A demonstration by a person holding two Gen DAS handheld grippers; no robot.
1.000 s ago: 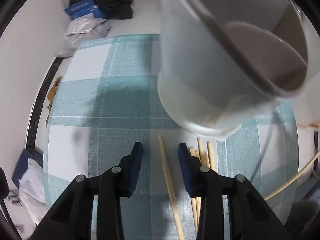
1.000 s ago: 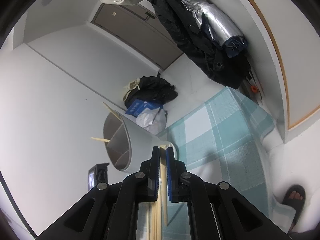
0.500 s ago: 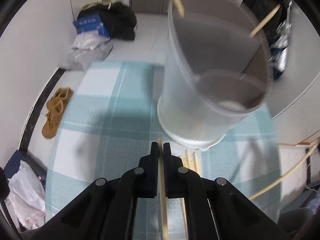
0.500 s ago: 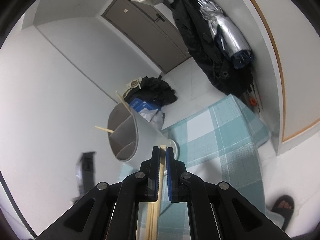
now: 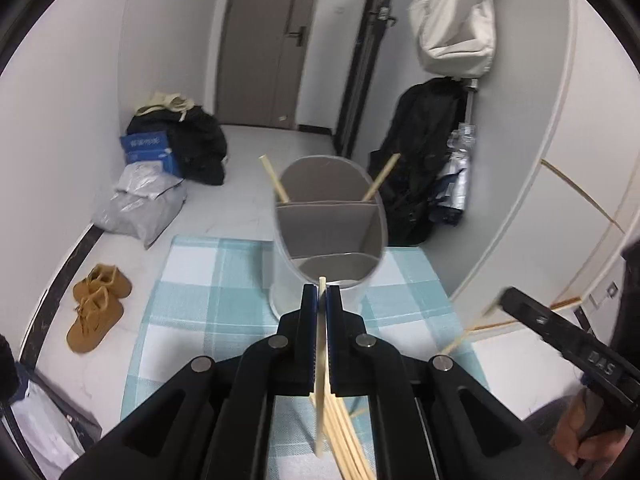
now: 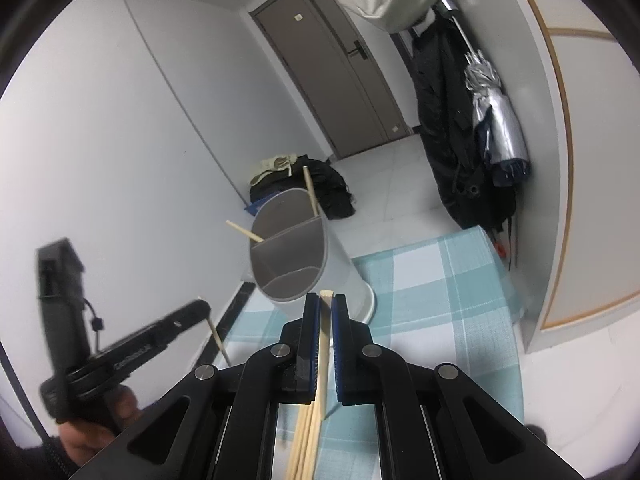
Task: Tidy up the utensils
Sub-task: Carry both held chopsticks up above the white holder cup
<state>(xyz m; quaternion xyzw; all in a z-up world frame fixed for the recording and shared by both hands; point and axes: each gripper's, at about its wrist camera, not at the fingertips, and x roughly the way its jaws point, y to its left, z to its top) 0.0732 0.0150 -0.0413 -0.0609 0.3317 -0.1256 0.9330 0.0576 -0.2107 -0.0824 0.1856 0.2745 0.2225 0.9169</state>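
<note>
Here the grey divided holder stands upright on the checked cloth, two chopsticks leaning out over its far rim. The left gripper has its fingers clamped on a single chopstick just short of the holder's near rim. The right gripper pinches a chopstick bundle likewise, with bare cloth open around the holder.

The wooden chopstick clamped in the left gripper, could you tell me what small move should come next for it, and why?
Probably carry the wooden chopstick, on which the left gripper is shut, forward over the grey divided holder: the holder's open compartments face it, and two chopsticks already stand in the far one.
</note>
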